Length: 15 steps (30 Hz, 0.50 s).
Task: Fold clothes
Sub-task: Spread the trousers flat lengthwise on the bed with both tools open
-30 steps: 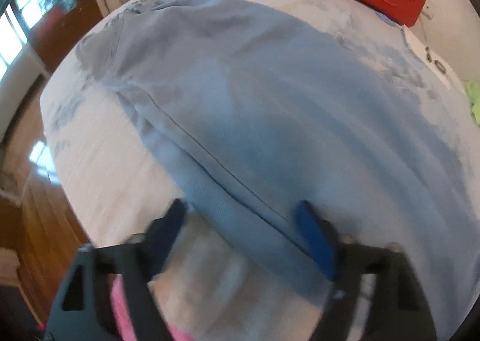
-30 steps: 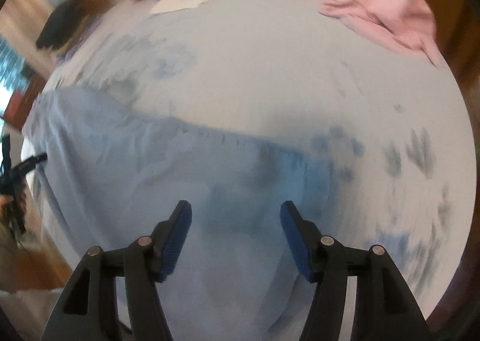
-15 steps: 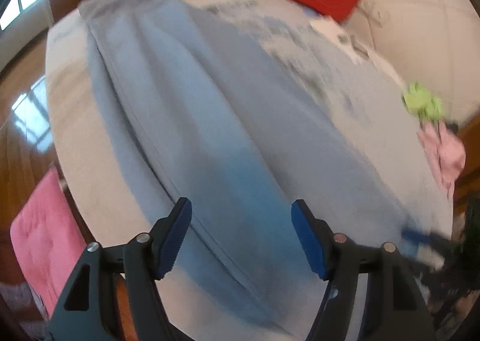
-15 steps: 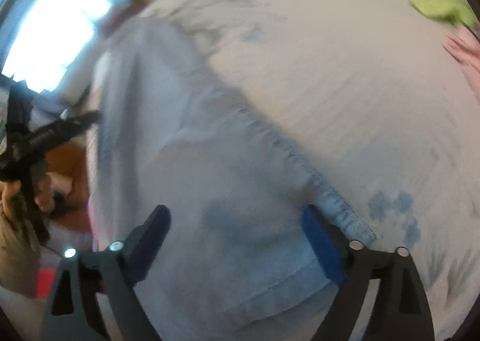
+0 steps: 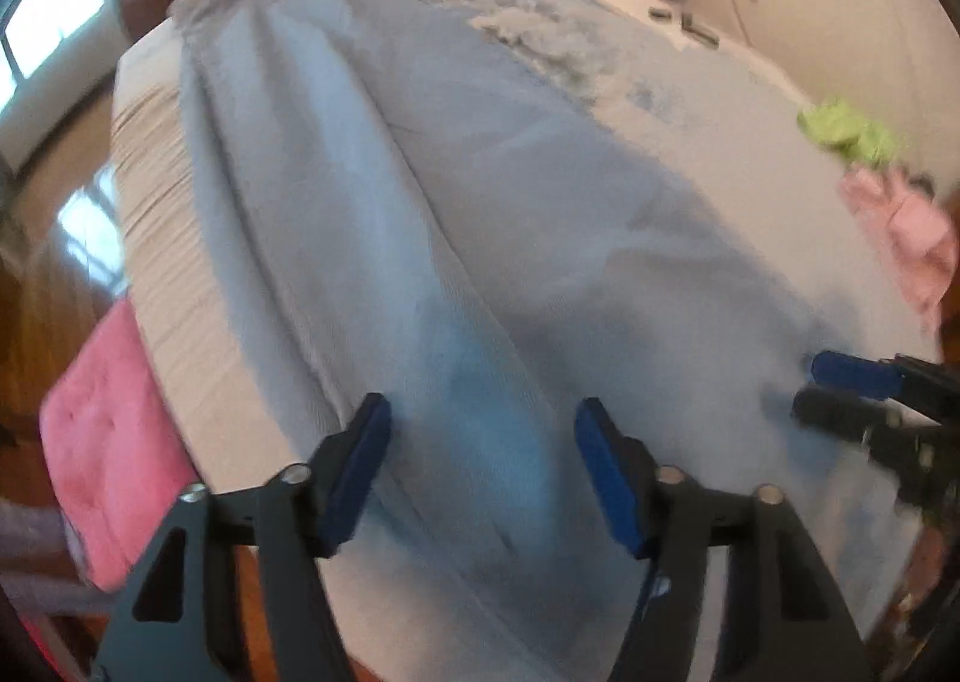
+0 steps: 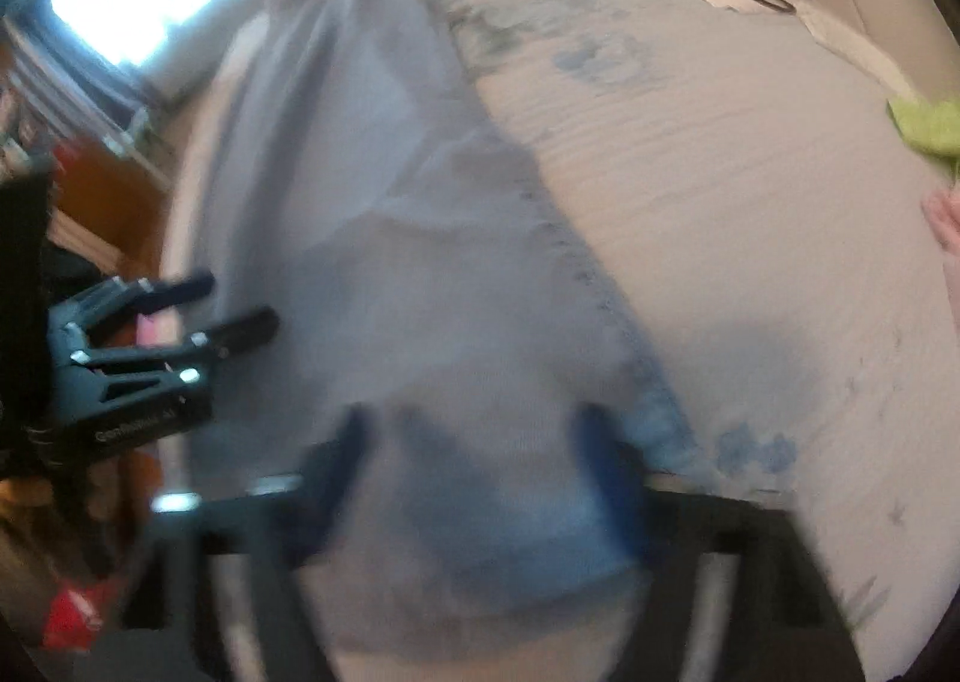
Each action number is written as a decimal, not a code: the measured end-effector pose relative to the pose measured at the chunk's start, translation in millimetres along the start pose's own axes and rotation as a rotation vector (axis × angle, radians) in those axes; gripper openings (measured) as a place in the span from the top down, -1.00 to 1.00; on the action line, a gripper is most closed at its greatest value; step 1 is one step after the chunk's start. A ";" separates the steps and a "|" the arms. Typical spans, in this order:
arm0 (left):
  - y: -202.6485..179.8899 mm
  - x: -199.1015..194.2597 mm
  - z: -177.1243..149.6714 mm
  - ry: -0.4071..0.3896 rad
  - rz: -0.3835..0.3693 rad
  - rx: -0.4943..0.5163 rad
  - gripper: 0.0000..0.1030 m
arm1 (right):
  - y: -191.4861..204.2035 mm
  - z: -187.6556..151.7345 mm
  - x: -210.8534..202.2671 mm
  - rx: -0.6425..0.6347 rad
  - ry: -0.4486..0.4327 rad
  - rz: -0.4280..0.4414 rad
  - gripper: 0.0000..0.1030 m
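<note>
grasp step: left gripper and right gripper closing, spread over blue garment, nothing pinched; next, pinching its near edge.

Black gripper frames, silver screws, blue-padded fingers (white lettering on one side)

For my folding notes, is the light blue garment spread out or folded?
Spread out: the light blue garment lies long and flat across the table.

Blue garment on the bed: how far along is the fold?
Done: blue garment lies spread lengthwise on the bed. In hand: left gripper and right gripper both closing over its near end, cloth between the jaws. Left: every fold.
</note>
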<state>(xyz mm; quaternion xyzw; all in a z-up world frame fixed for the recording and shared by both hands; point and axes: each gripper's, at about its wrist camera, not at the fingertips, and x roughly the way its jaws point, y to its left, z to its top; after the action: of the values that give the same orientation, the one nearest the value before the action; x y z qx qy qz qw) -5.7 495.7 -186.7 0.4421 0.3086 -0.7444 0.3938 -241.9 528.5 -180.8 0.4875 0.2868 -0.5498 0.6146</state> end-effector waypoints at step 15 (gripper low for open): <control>-58.3 -40.4 -107.9 -0.029 0.076 -0.228 -0.21 | -65.0 -41.3 -37.8 -0.155 -0.030 0.058 0.07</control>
<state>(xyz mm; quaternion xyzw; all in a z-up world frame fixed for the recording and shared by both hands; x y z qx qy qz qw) 1.0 624.7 -189.0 0.3951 0.3683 -0.6954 0.4741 -305.2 586.4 -180.6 0.4382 0.3051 -0.5151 0.6705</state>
